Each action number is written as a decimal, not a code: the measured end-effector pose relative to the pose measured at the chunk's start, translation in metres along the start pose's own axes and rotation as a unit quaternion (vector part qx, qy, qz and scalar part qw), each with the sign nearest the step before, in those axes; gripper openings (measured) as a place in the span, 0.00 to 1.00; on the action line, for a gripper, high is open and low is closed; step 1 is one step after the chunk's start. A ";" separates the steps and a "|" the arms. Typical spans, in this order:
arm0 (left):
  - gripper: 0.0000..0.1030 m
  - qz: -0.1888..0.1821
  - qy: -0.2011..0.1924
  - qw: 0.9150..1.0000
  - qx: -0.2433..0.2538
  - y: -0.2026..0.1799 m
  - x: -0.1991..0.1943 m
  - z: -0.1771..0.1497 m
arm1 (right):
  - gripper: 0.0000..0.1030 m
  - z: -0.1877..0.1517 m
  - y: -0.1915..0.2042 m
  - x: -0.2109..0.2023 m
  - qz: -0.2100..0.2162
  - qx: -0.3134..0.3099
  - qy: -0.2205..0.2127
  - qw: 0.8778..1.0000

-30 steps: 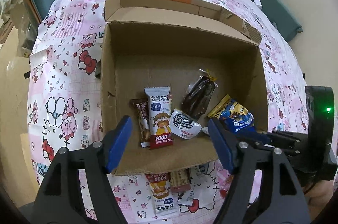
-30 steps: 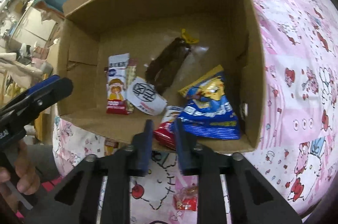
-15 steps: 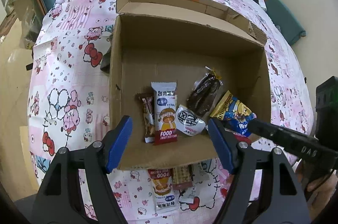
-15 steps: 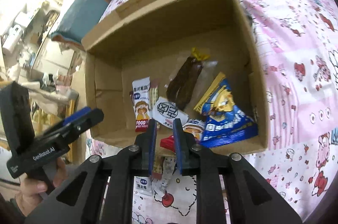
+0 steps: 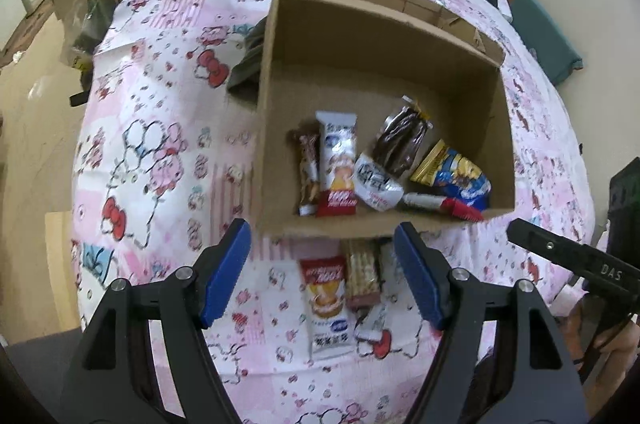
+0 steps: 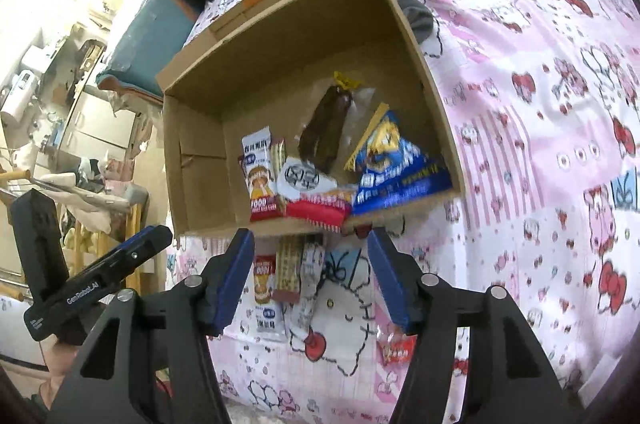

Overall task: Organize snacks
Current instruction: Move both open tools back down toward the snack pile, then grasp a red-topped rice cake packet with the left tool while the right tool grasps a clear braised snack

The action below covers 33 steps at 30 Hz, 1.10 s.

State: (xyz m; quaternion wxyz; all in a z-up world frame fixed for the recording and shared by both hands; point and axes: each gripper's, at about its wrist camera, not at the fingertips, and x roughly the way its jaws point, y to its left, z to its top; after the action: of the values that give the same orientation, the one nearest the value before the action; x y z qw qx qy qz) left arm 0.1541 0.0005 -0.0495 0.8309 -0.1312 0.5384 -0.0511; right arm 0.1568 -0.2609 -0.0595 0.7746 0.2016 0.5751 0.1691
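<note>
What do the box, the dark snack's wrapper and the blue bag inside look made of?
The box looks like plain brown cardboard: matte, with a torn upper edge. The dark snack's wrapper seems to be clear glossy plastic film, since the brown contents show through and it glints. The blue bag looks like printed plastic or foil laminate, shiny and creased; which one is hard to tell.

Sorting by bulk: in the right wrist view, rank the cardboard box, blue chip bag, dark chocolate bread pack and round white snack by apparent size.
1. cardboard box
2. blue chip bag
3. dark chocolate bread pack, partly overlapped, so unsure against the bag
4. round white snack
</note>
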 end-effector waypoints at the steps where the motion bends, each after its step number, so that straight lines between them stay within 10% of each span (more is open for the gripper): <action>1: 0.69 0.006 0.000 1.000 -0.001 0.001 -0.001 -0.004 | 0.61 -0.005 -0.001 -0.001 -0.001 0.002 0.001 1.000; 10: 0.69 0.025 0.055 0.998 -0.012 -0.001 0.030 -0.053 | 0.61 -0.037 -0.027 -0.008 -0.010 0.078 0.003 0.997; 21: 0.45 0.043 0.157 0.986 0.018 -0.019 0.105 -0.080 | 0.62 -0.045 -0.060 -0.016 -0.017 0.153 -0.005 0.988; 23: 0.27 0.053 0.156 0.986 0.023 -0.019 0.105 -0.081 | 0.62 -0.046 -0.060 -0.010 -0.030 0.150 0.008 0.988; 33: 0.27 0.060 0.140 0.988 0.001 -0.004 0.076 -0.077 | 0.44 -0.054 -0.063 0.049 -0.103 0.124 0.112 0.981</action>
State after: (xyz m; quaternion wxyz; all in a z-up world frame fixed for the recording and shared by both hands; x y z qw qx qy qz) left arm 0.1158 -0.0331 -0.1457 0.7491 -0.0890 0.6562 -0.0199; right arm 0.1202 -0.2848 -0.1454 0.6879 0.2153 0.6921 0.0375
